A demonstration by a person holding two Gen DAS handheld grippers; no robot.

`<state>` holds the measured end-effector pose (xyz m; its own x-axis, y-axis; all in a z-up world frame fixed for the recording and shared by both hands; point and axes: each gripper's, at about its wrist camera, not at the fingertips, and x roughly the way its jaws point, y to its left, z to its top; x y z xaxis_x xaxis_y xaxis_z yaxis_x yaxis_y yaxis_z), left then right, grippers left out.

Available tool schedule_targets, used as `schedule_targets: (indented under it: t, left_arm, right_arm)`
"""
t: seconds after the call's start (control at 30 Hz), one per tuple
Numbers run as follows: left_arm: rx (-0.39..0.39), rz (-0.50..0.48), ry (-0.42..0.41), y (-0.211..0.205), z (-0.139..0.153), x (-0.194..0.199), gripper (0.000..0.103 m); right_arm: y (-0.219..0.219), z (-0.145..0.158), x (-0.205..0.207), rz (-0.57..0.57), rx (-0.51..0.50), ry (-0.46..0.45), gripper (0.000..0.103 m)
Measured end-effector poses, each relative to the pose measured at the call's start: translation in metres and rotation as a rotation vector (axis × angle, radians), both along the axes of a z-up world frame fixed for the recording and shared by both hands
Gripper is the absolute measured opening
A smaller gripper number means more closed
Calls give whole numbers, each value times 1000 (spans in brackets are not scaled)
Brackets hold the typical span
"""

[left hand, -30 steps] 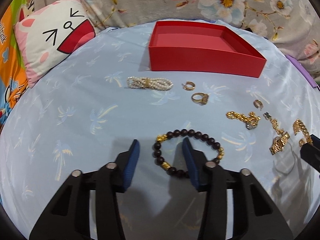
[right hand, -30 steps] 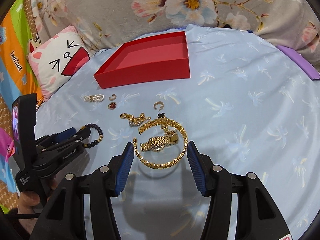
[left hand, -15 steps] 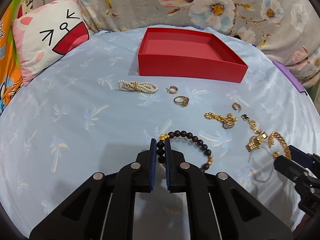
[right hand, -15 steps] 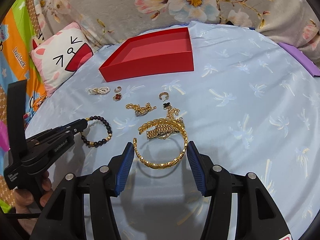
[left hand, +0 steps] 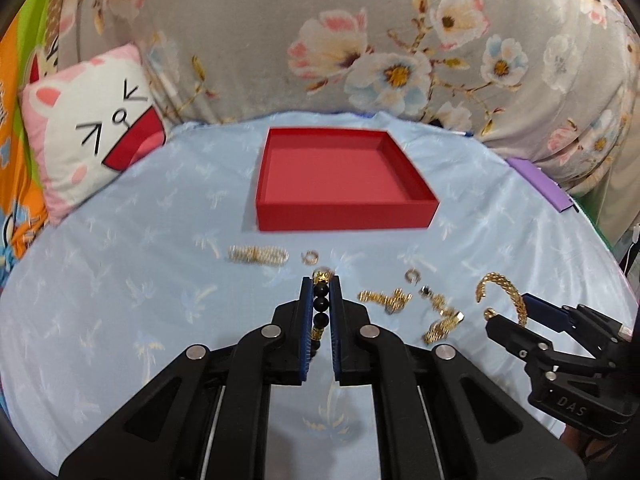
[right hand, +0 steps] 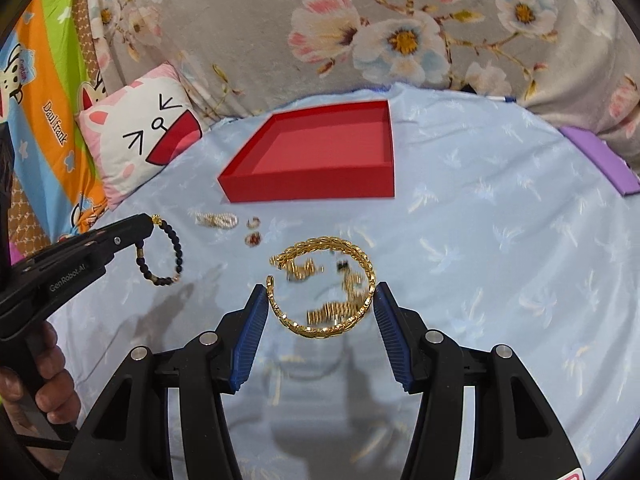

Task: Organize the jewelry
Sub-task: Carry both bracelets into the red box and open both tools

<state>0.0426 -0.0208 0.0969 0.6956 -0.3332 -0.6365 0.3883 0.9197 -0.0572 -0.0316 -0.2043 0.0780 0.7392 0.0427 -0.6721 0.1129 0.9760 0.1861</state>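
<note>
Left gripper (left hand: 321, 292): jaws pinching the black-and-gold beaded bracelet (right hand: 160, 252), loop hanging off the blue sheet. Right gripper (right hand: 320, 312): jaws gaping wide, cradling the open gold woven bangle (right hand: 320, 286), gap facing ten o'clock. Red shallow tray (left hand: 344, 216) sitting at twelve o'clock.

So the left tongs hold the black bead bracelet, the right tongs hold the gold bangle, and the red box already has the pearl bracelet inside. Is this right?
Not quite. The red box has nothing inside; the pearl bracelet lies on the blue cloth in front of it, as the left wrist view shows. The rest stands: the left tongs hold the black bead bracelet, and the right tongs hold the gold bangle.
</note>
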Motion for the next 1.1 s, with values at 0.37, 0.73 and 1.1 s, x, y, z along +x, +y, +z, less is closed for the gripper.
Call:
schedule_targets:
  t: [0.37, 0.73, 1.1]
  left_arm:
    - [-11, 2, -155, -33, 67, 80, 7]
    - [-27, -16, -101, -81, 46, 214, 7]
    - [26, 13, -45, -105, 9, 303, 7]
  right_arm:
    - [-33, 54, 94, 19, 2, -77, 53]
    - [-65, 42, 240, -3, 40, -8, 53]
    - [-82, 5, 331, -31, -20, 90, 53]
